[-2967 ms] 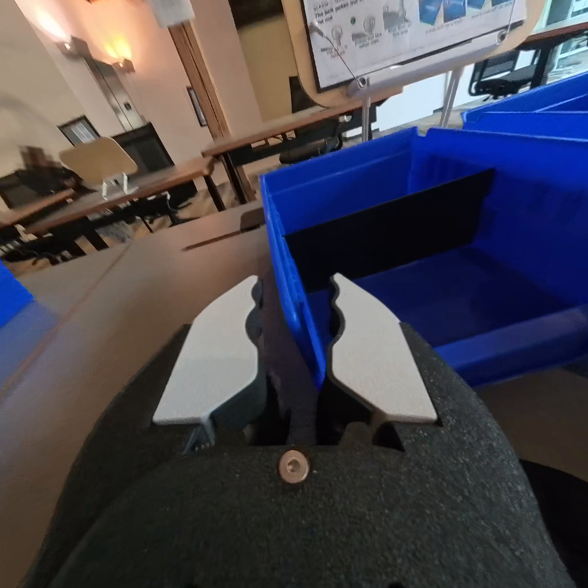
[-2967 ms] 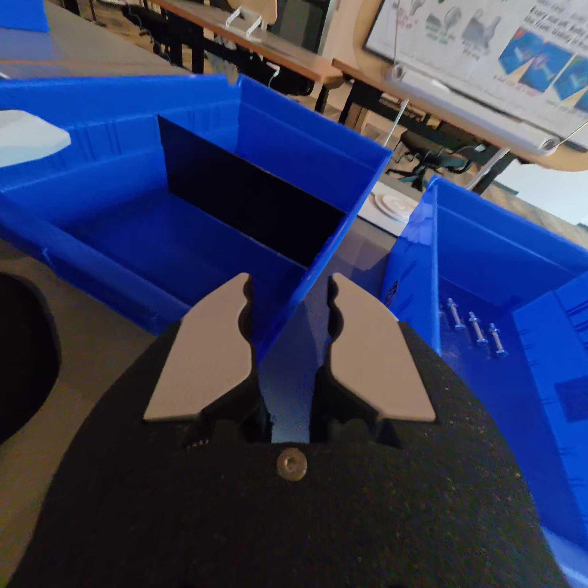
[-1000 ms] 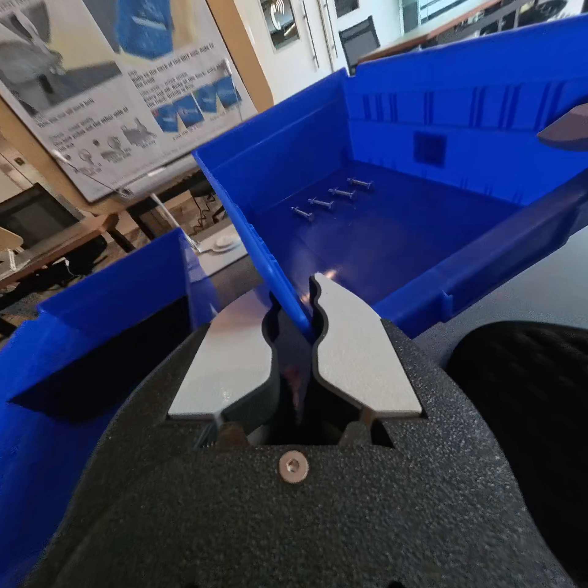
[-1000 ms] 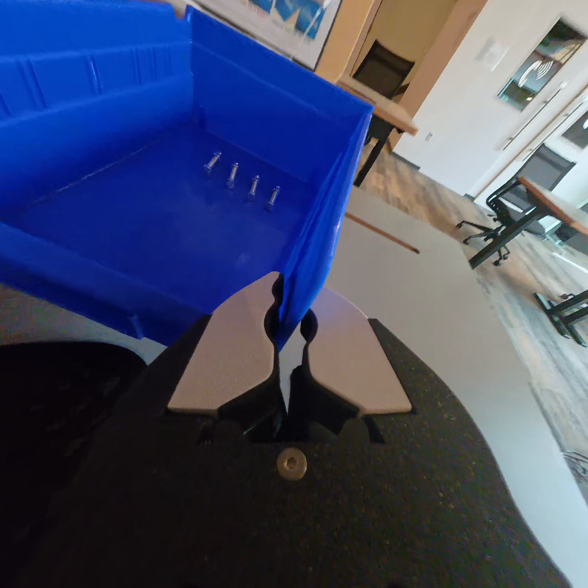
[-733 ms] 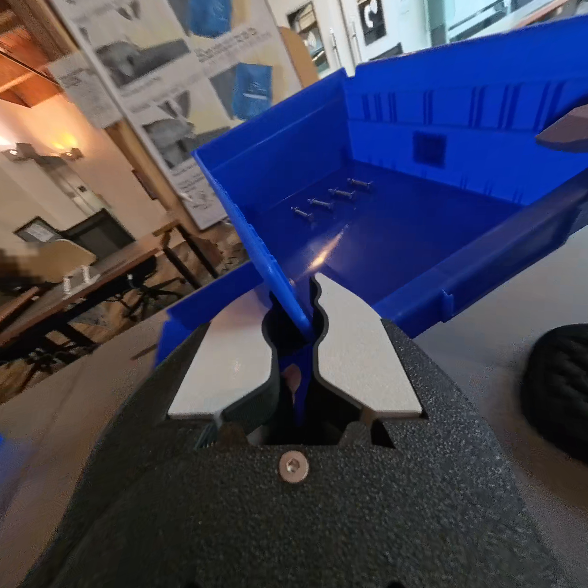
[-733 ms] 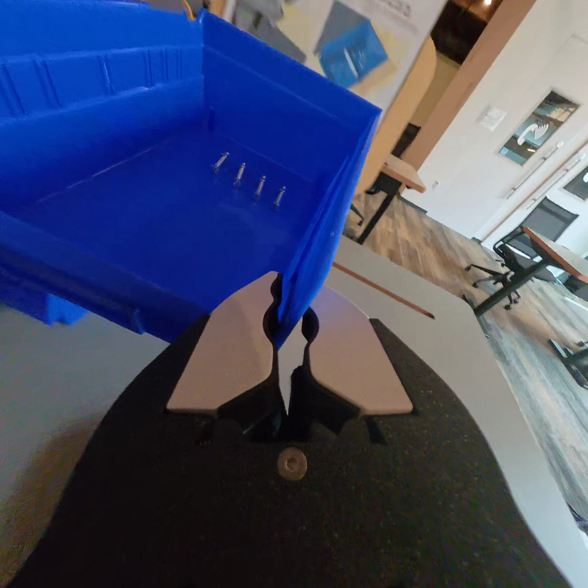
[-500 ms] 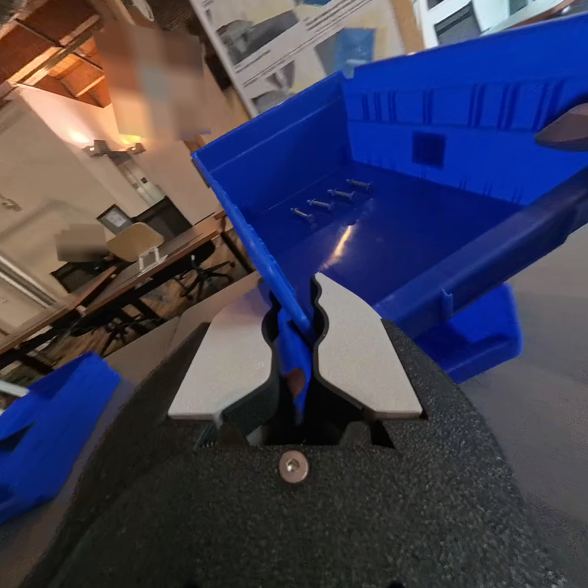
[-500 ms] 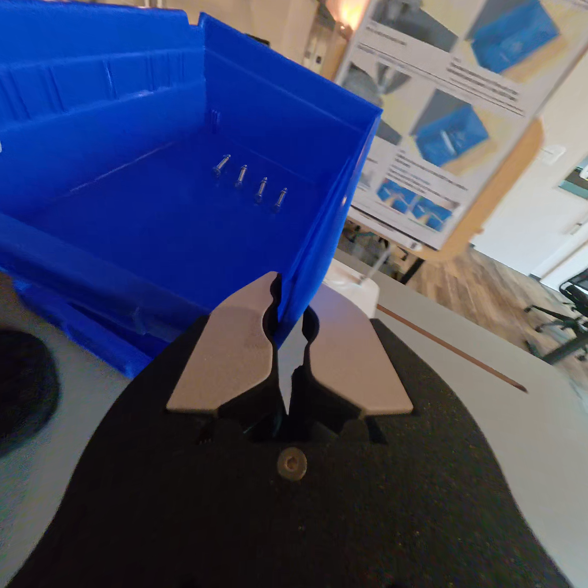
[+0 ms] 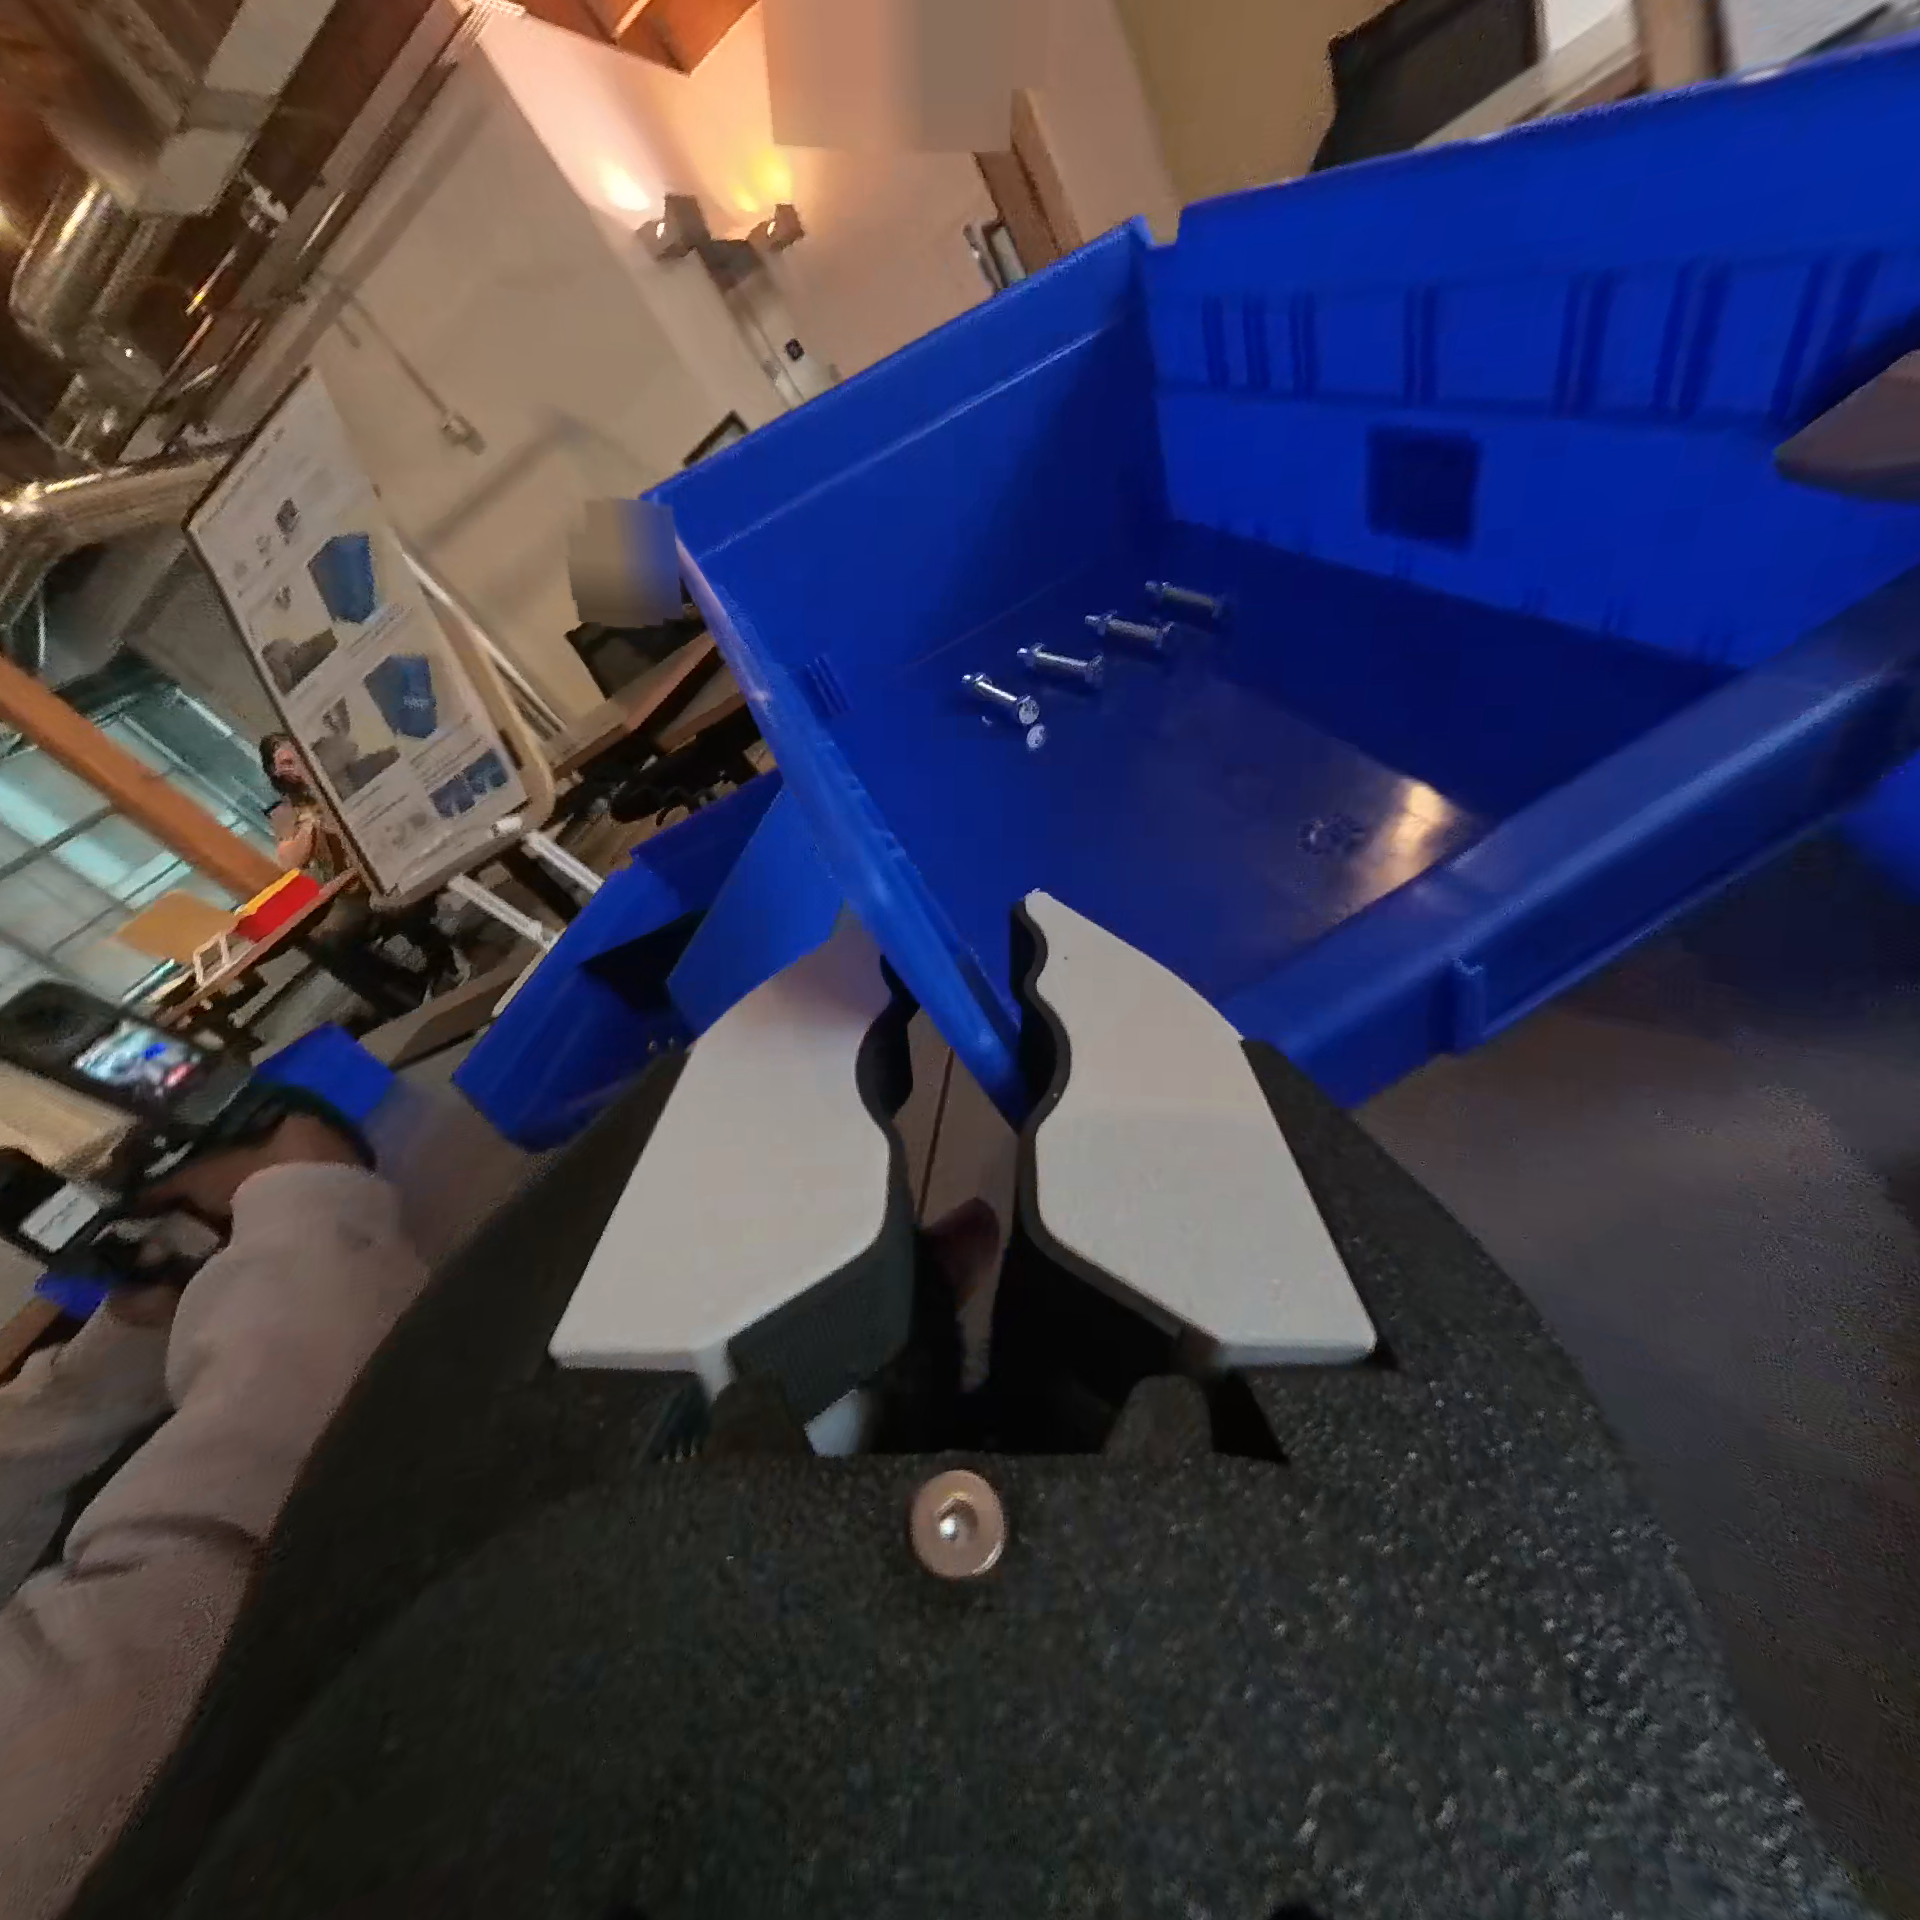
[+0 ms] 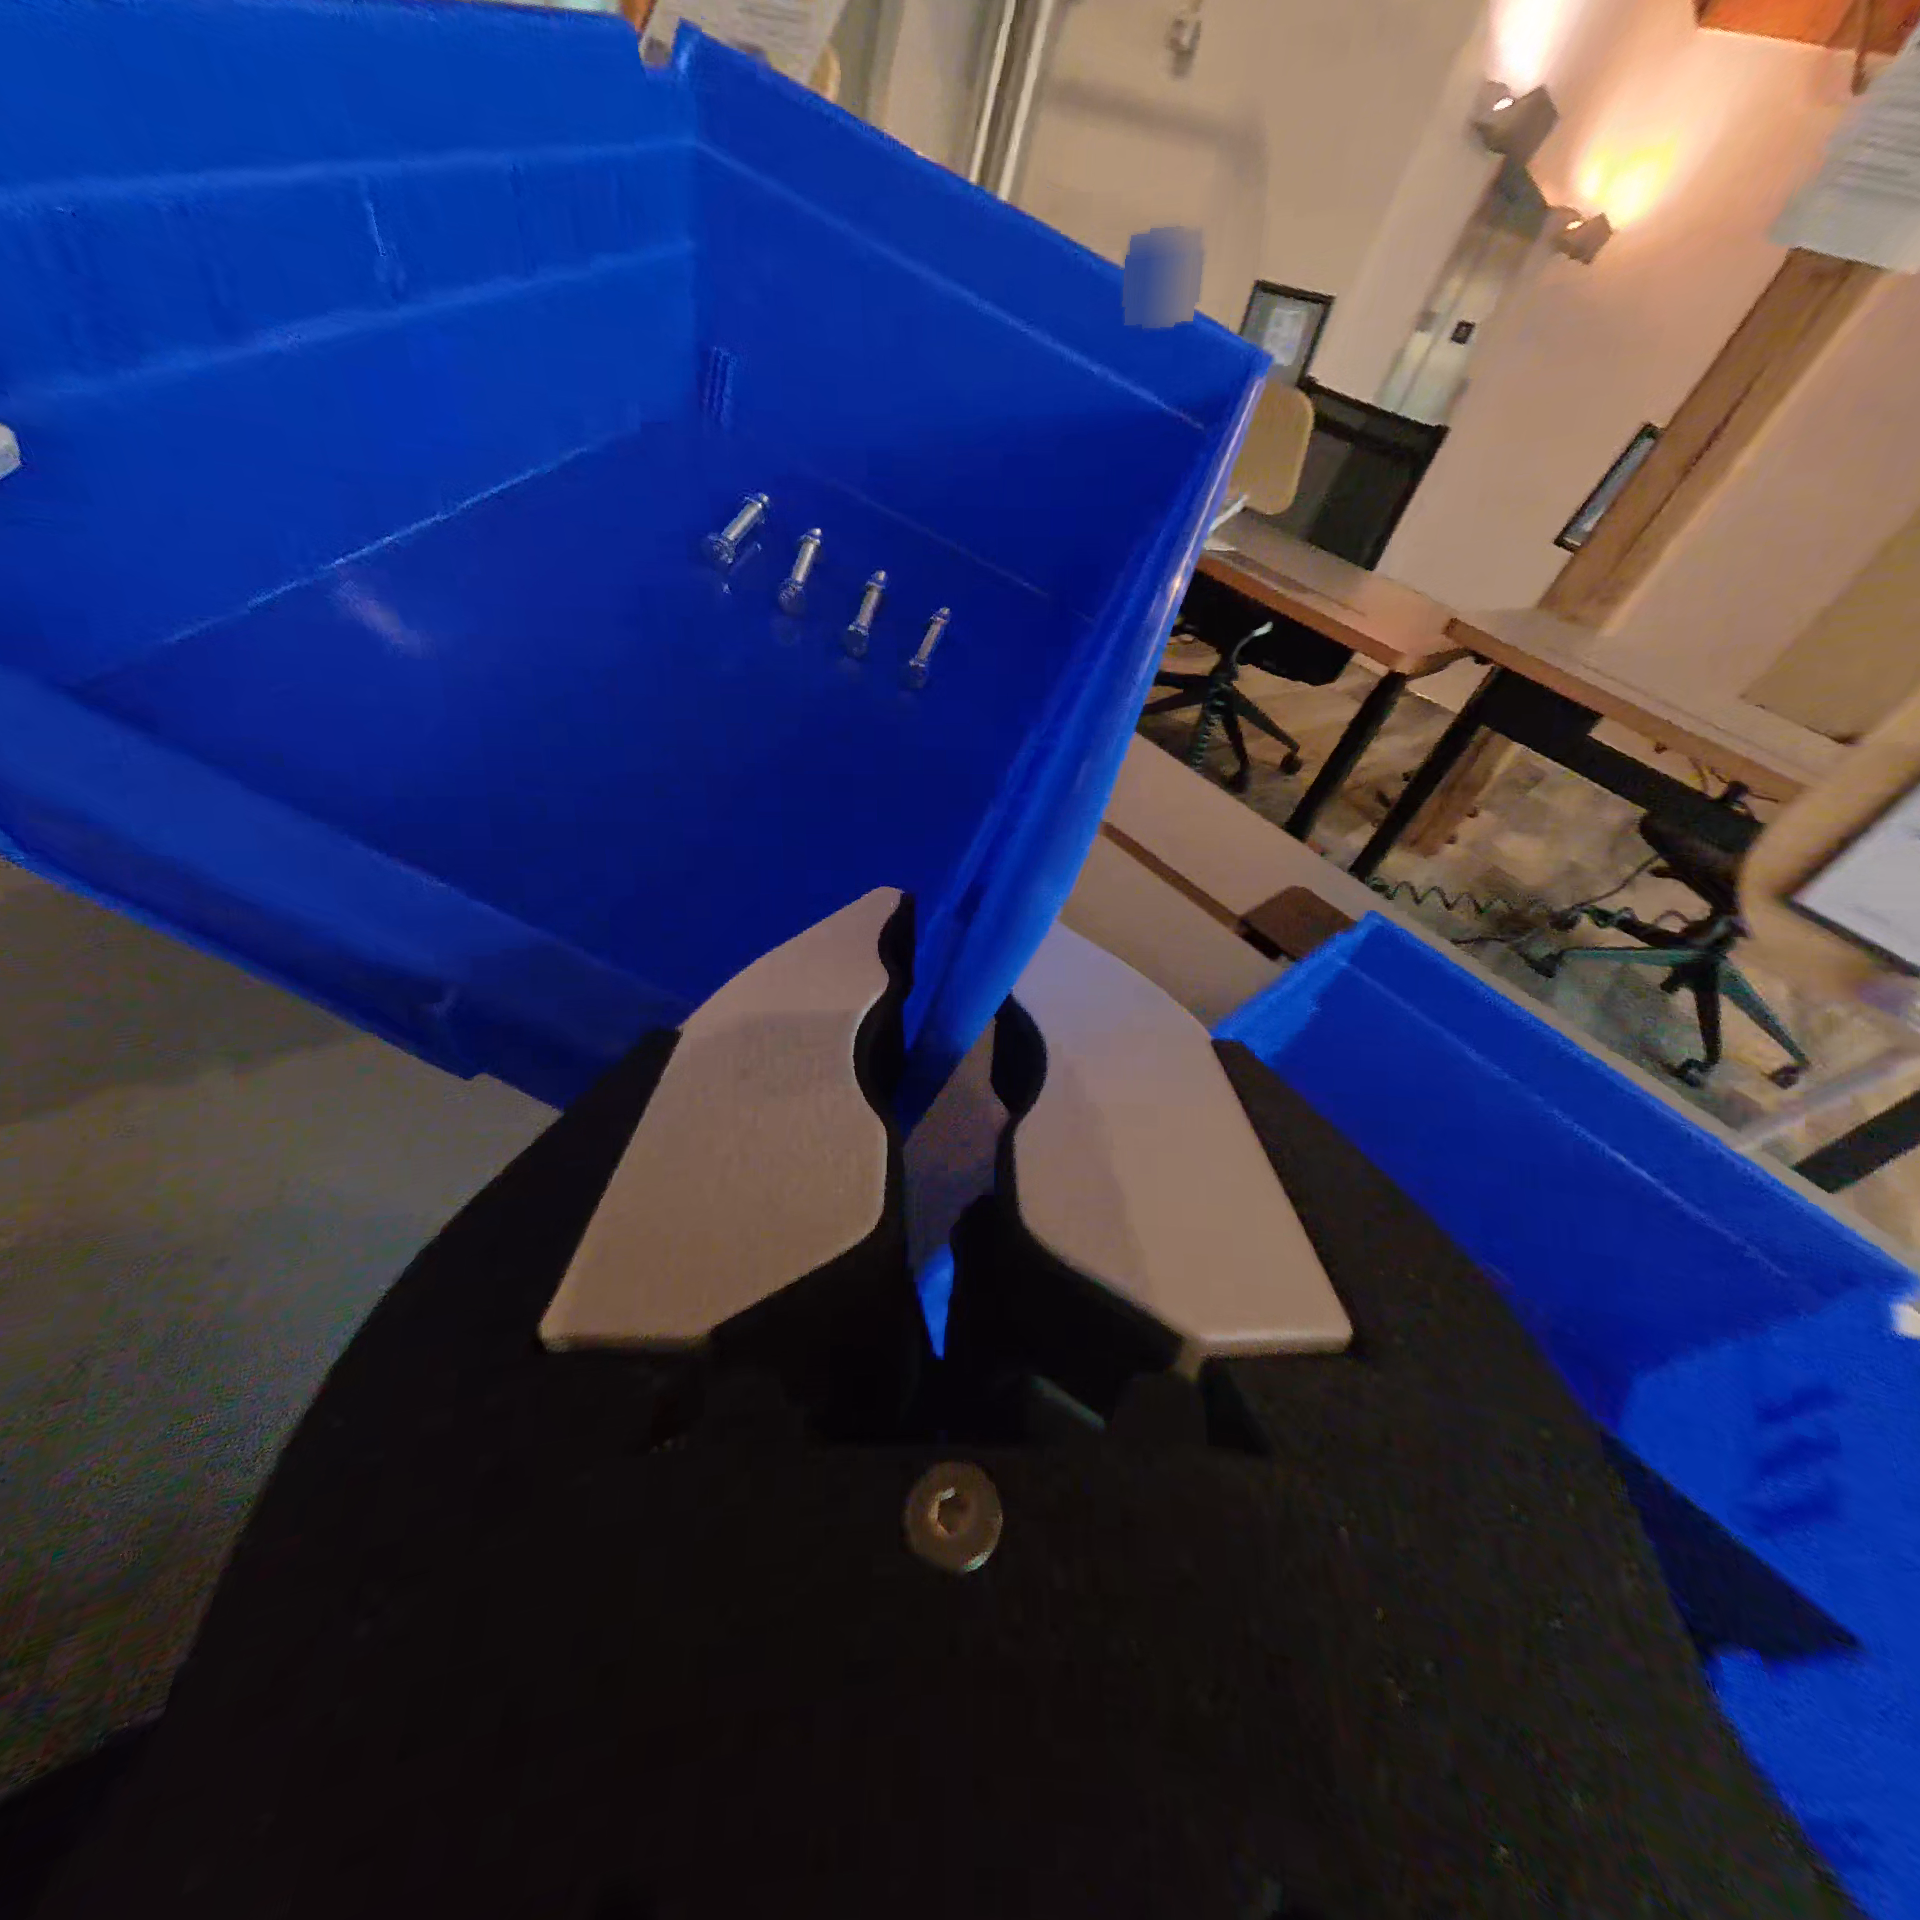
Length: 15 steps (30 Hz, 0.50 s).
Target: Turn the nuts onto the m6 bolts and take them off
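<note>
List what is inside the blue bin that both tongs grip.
Inside the blue bin, four silver bolts lie in a row near its back wall; the floor is otherwise bare. The near corners are hidden behind the left tongs and right tongs.

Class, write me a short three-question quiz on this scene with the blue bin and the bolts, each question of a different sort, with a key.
1. How many bolts lie in the held blue bin?
2. True or false: the right gripper grips the bin's side wall.
3. What lies to the right of the held bin in the right wrist view? A) a second blue bin B) a red box C) a wrench

Key: 1. Four. 2. True. 3. A.
</note>
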Tool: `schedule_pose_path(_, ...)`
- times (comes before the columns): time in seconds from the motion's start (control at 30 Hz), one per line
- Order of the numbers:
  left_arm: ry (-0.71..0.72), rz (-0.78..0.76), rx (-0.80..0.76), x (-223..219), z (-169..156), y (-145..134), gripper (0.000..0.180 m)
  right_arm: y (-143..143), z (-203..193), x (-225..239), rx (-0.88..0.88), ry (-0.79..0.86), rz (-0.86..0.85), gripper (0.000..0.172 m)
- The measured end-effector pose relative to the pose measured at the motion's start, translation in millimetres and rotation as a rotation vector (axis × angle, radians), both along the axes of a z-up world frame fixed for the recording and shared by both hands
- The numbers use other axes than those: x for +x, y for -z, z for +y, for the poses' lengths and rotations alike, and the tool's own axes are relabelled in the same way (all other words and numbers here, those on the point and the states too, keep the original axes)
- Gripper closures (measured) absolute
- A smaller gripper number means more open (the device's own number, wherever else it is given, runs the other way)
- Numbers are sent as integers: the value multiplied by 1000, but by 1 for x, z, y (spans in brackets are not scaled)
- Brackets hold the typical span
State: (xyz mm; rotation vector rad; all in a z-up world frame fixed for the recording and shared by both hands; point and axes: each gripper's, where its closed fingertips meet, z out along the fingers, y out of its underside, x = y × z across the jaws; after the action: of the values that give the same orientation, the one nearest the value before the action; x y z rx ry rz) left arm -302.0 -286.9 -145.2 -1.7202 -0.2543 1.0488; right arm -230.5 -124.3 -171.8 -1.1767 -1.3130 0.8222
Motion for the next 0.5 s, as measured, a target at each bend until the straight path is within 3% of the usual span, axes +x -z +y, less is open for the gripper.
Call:
schedule_pose_path(0.2, -12, -82, 5, -29, -32, 41, 165, 35, -30, -27, 32, -10, -89, 160)
schedule_pose_path(0.5, 69, -171, 37, -54, -28, 95, 166, 73, -31, -36, 109, 59, -185, 159)
